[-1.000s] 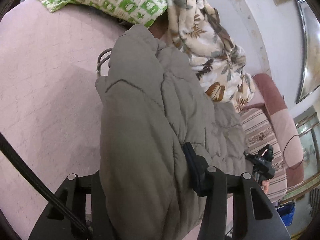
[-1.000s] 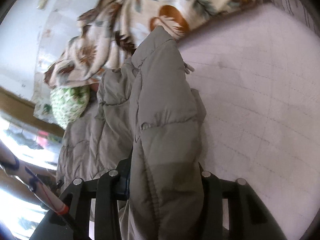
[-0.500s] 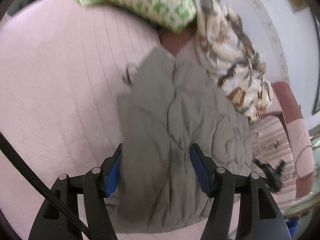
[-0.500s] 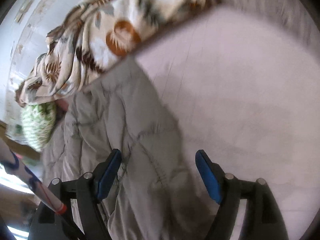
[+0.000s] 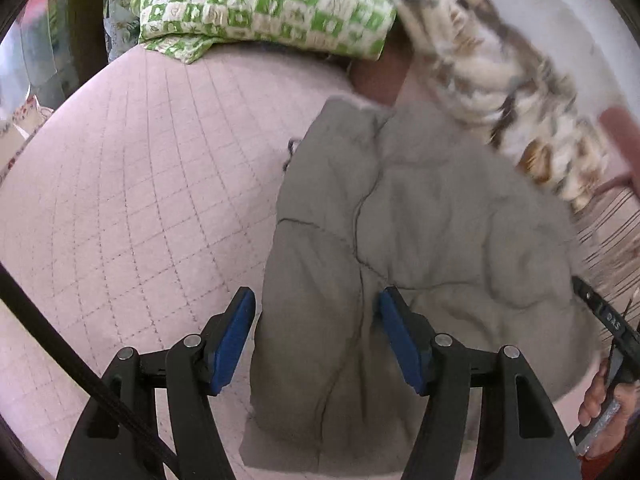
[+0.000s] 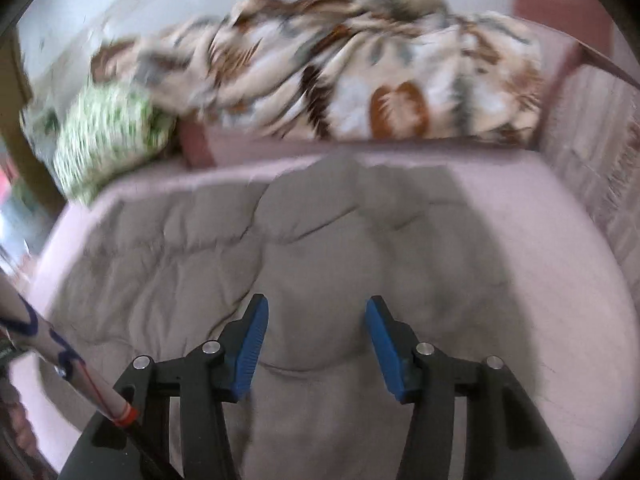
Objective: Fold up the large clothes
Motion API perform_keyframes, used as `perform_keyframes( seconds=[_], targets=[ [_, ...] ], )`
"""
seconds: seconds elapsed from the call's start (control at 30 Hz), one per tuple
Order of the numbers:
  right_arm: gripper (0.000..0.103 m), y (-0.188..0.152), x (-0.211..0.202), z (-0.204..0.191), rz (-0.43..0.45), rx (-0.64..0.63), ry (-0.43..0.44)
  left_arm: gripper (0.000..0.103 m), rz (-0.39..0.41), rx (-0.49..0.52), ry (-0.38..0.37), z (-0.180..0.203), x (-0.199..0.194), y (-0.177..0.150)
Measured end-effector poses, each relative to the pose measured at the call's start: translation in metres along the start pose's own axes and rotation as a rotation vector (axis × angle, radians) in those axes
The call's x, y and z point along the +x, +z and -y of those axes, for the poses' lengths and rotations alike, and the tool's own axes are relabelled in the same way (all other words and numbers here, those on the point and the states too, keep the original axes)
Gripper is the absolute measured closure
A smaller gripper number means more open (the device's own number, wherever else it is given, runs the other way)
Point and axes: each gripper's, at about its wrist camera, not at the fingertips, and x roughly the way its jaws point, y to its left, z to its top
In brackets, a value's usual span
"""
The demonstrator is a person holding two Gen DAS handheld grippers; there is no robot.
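A grey-brown padded jacket (image 5: 420, 220) lies bunched on the pink quilted bed (image 5: 120, 200). My left gripper (image 5: 318, 308) hangs open over the jacket's near left fold. That fold runs between the blue pads (image 5: 236, 332) without being pressed. In the right wrist view the jacket (image 6: 180, 248) spreads flat across the bed (image 6: 540, 260). My right gripper (image 6: 316, 312) is above it, jaws closing, pads apart, with jacket cloth under the gap and nothing gripped. The picture is blurred by motion.
A green-checked pillow (image 5: 260, 4) and a leaf-print blanket (image 5: 500, 80) are piled along the bed's far side by the wall. Striped cloth (image 5: 612, 240) covers the right end. A person's hand (image 5: 600, 412) shows at the right edge. Bare mattress lies left of the jacket.
Both grippers were shut on raised jacket folds and have let go. The jacket has dropped onto the bed. The right gripper swung sideways and rolled, opened wide, then narrowed again.
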Motion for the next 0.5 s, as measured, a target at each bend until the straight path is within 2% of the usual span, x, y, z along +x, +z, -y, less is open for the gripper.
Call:
perform_keyframes(
  seconds=[0.07,0.13,0.23,0.37,0.43,0.5],
  targets=[
    [0.046,-0.008,0.021,-0.014,0.009,-0.043,-0.073,0.033,0.001,0.006,0.024,0.001,0.004,-0.001],
    [0.043,-0.013,0.034,-0.023,0.041,-0.083,-0.145,0.033,0.014,0.018,0.04,0.003,0.002,0.0],
    [0.042,-0.01,0.031,-0.035,0.043,-0.12,-0.212,0.033,0.079,0.013,0.055,0.002,-0.017,0.003],
    [0.042,-0.006,-0.01,-0.062,0.132,-0.156,-0.154,0.033,0.196,-0.032,0.09,-0.005,-0.05,0.001],
    [0.042,-0.01,-0.028,-0.081,0.163,-0.157,-0.08,0.033,0.258,-0.046,0.121,-0.007,-0.064,0.0],
    [0.042,-0.015,-0.033,-0.103,0.161,-0.176,-0.013,0.033,0.349,-0.049,0.187,-0.007,-0.081,-0.004]
  ],
)
